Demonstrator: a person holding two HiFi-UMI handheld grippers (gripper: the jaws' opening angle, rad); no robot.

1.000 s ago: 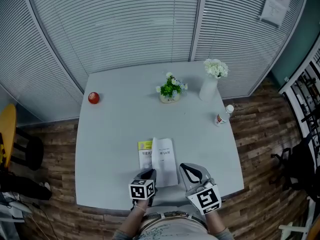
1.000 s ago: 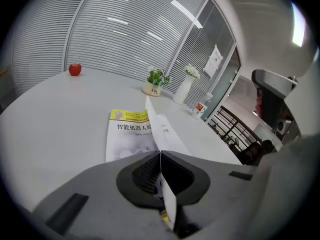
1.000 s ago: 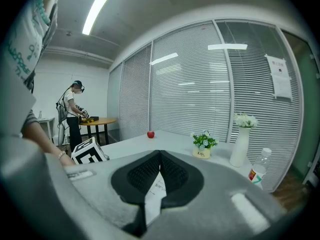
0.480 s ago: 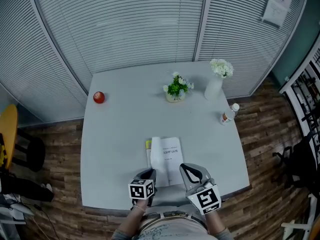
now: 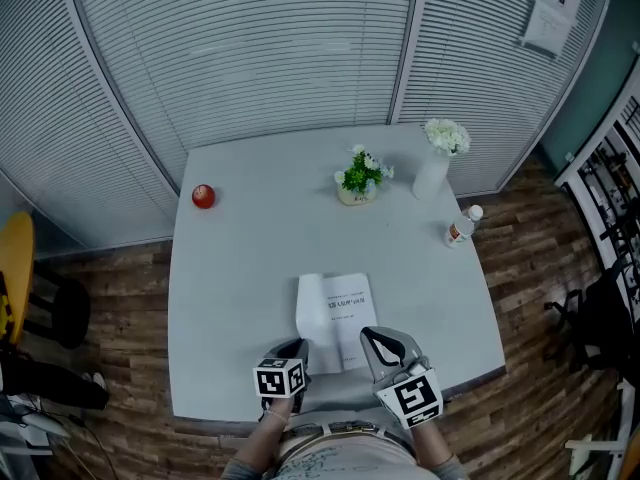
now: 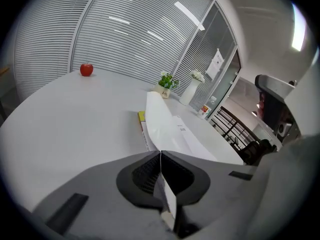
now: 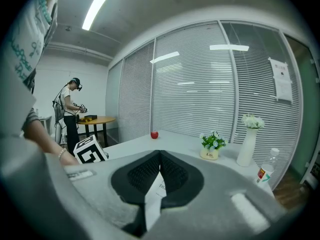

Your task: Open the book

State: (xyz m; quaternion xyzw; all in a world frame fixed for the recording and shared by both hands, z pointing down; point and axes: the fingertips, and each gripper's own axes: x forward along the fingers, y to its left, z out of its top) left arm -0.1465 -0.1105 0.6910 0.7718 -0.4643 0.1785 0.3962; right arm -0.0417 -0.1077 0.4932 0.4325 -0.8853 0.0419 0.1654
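A thin book (image 5: 345,313) lies on the white table (image 5: 240,268) near its front edge, its white printed page facing up. My left gripper (image 5: 292,350) is shut on a white leaf (image 6: 162,126) of the book. That leaf is lifted and curls up over the yellow cover (image 6: 142,116). My right gripper (image 5: 380,342) sits at the book's near right corner. Its jaws are closed, with a white printed sheet (image 7: 156,191) showing between them. The marker cubes hide the book's near edge in the head view.
A red apple (image 5: 203,196) sits at the far left of the table. A small potted plant (image 5: 360,178), a white vase with flowers (image 5: 438,163) and a bottle (image 5: 460,228) stand at the back right. Blinds close off the far side. A person (image 7: 70,116) stands at another table.
The lifted leaf has swung left and now covers the yellow strip that showed at the book's left edge. The table and book sit further right in the head view.
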